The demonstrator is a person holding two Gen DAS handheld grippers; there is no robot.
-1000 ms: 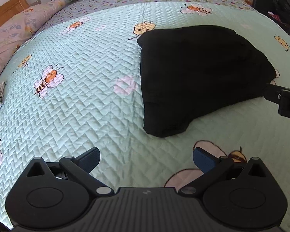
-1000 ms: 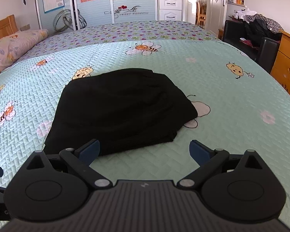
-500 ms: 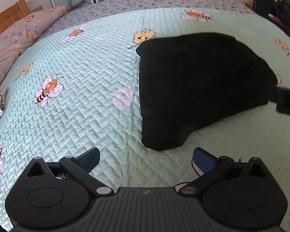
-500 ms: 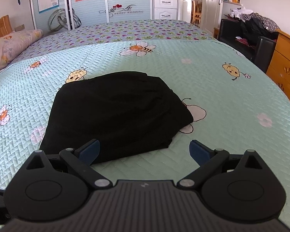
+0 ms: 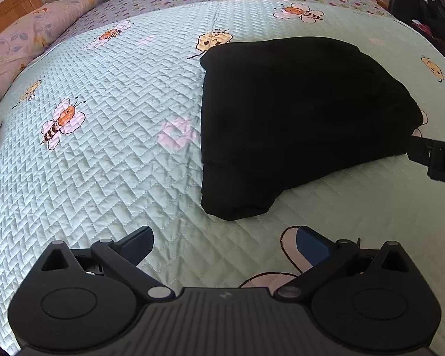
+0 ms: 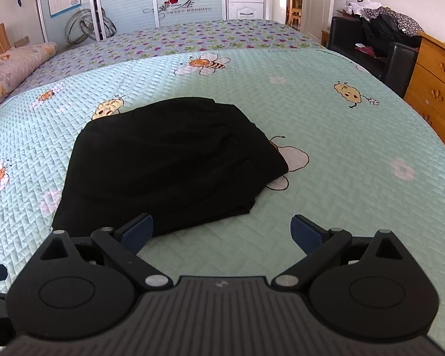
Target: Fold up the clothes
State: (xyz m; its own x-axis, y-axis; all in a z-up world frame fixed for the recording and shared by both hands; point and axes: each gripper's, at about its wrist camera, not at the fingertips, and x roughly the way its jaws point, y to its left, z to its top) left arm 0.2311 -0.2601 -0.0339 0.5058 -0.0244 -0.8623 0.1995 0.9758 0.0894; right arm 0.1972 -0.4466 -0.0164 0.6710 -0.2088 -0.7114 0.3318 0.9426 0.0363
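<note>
While both grippers hang over the bed (image 5: 109,154), neither holds anything. Left gripper (image 5: 224,241): jaws spread wide, empty, above bare quilt. The black garment (image 5: 293,118) lies folded into a compact pile ahead of these jaws and a little to their right; its near corner sits just beyond the gap between them, not touching either finger. Part of the right gripper shows at the right edge of the left view, close to the pile's right edge; contact there cannot be told.

Right gripper (image 6: 222,231): jaws also spread wide and empty. The garment (image 6: 169,160) lies ahead and to the left of these jaws; the left fingertip (image 6: 138,230) overlaps the pile's near edge in this view, but whether it touches the cloth cannot be told. The right finger is over bare quilt, well clear of the cloth.

Pillow (image 6: 12,65) far left of the jaws, dresser (image 6: 436,89) far right.
</note>
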